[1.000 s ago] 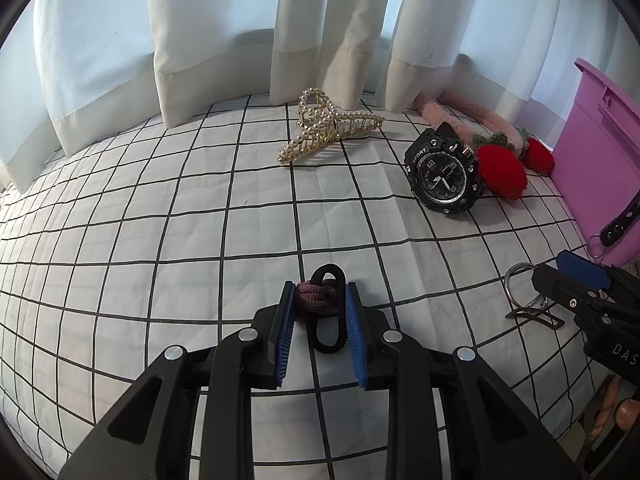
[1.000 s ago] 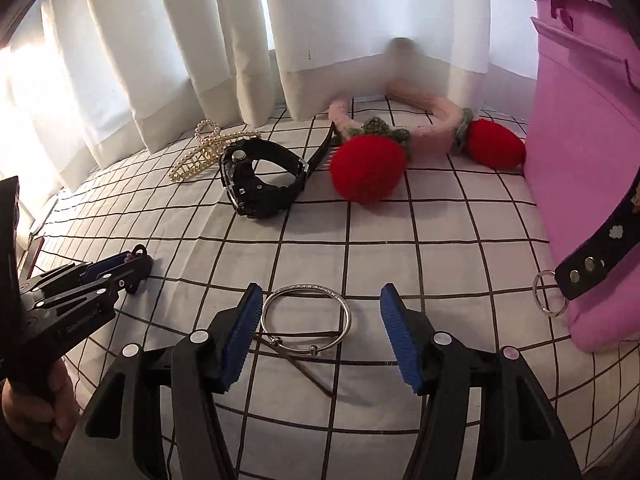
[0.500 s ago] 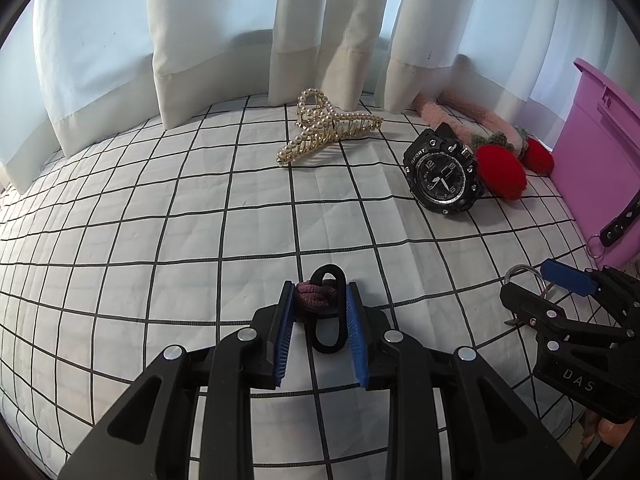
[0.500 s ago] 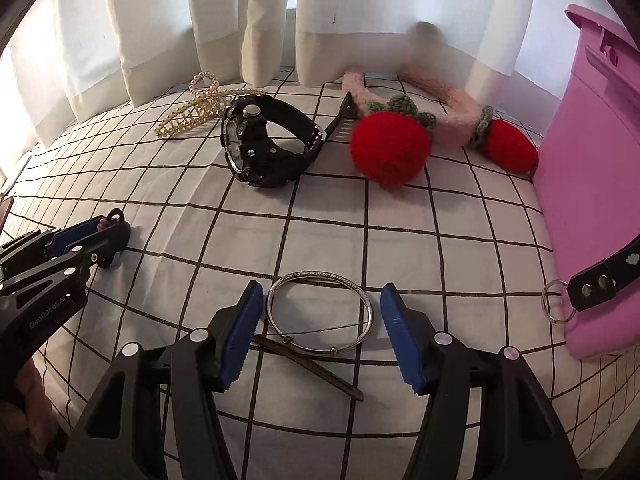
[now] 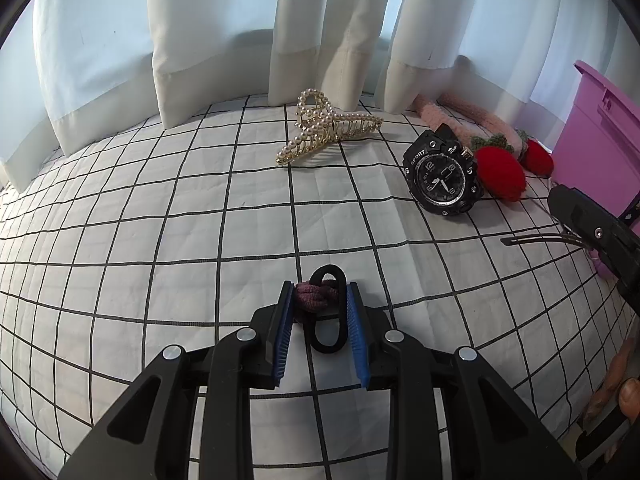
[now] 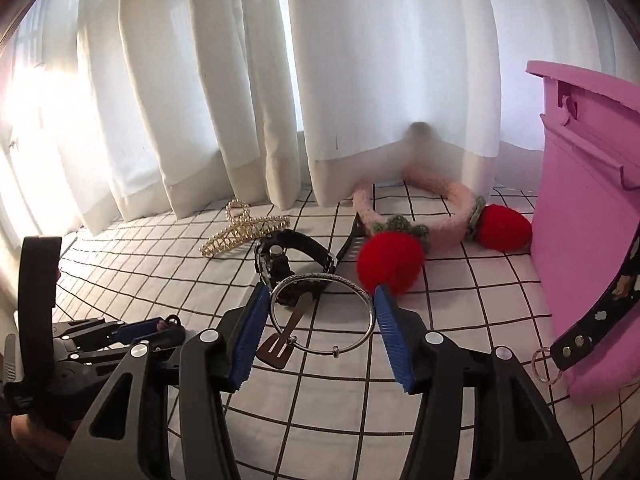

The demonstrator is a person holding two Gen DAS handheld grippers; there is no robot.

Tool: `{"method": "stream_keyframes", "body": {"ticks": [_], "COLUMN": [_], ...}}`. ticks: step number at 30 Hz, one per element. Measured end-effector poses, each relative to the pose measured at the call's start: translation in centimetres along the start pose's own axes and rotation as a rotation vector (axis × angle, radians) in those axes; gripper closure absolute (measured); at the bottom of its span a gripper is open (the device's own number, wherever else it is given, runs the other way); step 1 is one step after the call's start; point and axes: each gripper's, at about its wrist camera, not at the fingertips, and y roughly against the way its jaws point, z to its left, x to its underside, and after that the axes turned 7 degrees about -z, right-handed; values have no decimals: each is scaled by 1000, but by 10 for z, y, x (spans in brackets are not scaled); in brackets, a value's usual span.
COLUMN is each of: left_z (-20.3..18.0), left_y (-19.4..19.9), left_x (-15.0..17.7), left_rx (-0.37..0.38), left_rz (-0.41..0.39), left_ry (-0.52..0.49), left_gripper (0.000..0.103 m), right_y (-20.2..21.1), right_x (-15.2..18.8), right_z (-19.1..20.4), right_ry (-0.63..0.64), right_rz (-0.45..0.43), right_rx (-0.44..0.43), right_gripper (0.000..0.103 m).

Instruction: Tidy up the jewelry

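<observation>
Right wrist view, change: a second ago the silver bangle (image 6: 323,316) lay flat on the checked cloth (image 6: 460,308) between spread pads; now it's up off the cloth, tilted, pinched between them.
Left wrist view, change: basically none, same grip, same spot.
Pink box (image 6: 592,216): one, far right, with a black studded strap (image 6: 600,312) hanging down its side.
Fluffy pink headband (image 6: 440,208): one, with two red pom-poms, by the curtain (image 6: 360,80).
Black watch (image 5: 440,172): one, just beside the nearer pom-pom.
Pearl claw clip (image 5: 324,128): one, near the curtain hem.
Hair ties (image 5: 324,308): two, a black loop and a maroon one, bunched together.
Right gripper (image 6: 320,316): both blue pads press the bangle's rim on opposite sides; a flat metal piece hangs from the ring.
Left gripper (image 5: 320,312): jaws narrow, squeezing the hair ties between the pads, down at the cloth.
</observation>
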Motion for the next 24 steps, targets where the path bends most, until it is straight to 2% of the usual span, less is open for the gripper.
{"method": "stream_keyframes", "body": {"ticks": [3,5,7,8,9,10,12,13,14,15,17,18,19,21,24], "left_z": [0,0,-1,0,0,1,2,1,1,2,2,2,2,0,-7], "left_y": [0,0,-1,-1,-1,0,-1,-1,-1,0,-1,0,1,6,17], "left_x": [0,0,0,0,0,0,0,0,0,0,0,0,-1,-4,-15], "left_rx": [0,1,2,3,6,10,13,11,13,16,14,14,21,24,44], "left_rz": [-2,-3,-3,-1,2,2,1,2,3,2,5,8,9,-1,-20], "left_ry": [-6,-4,1,1,3,7,7,3,3,6,8,9,13,8,-10], "left_gripper": [77,77,77,77,77,77,77,77,77,77,77,77,77,77,77], "right_y": [8,7,-12,-14,-8,-6,-18,-15,-6,-6,-20,-18,-11,1,7], "right_x": [-5,-8,-2,2,1,1,4,4,1,1,13,15,13,5,-3], "right_z": [-1,-3,-3,-6,-9,-9,-10,-11,-10,-6,-7,-11,-10,-2,0], "right_ry": [-23,-58,-32,-51,-86,-91,-70,-94,-97,-59,-31,-62,-75,-34,-50], "right_rz": [-43,-53,63,85,56,52,163,164,128,141,257,261,230,191,176], "right_rx": [-23,-76,-23,-27,-57,-46,6,-17,-41,-25,27,12,-11,2,-9], "right_gripper": [50,50,50,51,51,50,51,51,50,50,51,51,51,50,50]}}
